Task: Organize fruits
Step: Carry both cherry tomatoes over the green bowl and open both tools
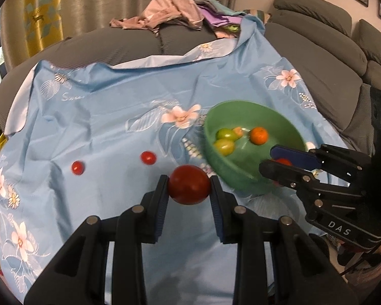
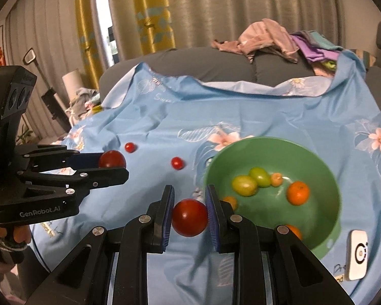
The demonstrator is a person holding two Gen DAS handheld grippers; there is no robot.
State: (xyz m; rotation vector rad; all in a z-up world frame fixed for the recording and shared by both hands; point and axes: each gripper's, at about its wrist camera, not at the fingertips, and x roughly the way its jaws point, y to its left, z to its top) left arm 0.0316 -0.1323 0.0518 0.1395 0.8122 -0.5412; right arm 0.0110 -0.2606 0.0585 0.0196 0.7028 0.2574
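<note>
- A blue flowered cloth is spread over the grey sofa in front of me, rumpled, with a heap of clothes at its far edge.
- The green bowl sits on that cloth. Inside it lie two green fruits side by side, an orange one well to their right, and a few smaller orange pieces.
- My left gripper pinches a red tomato between its blue pads, clear of the cloth, just left of the bowl's near rim.
- My right gripper is clamped on a second red tomato, also off the cloth, at the bowl's left rim. In the left wrist view its tips reach over the bowl's near edge.
- Two small red tomatoes lie loose on the cloth to the left of the bowl, apart from each other.
- A small white device rests on the cloth beside the bowl's near right side.
</note>
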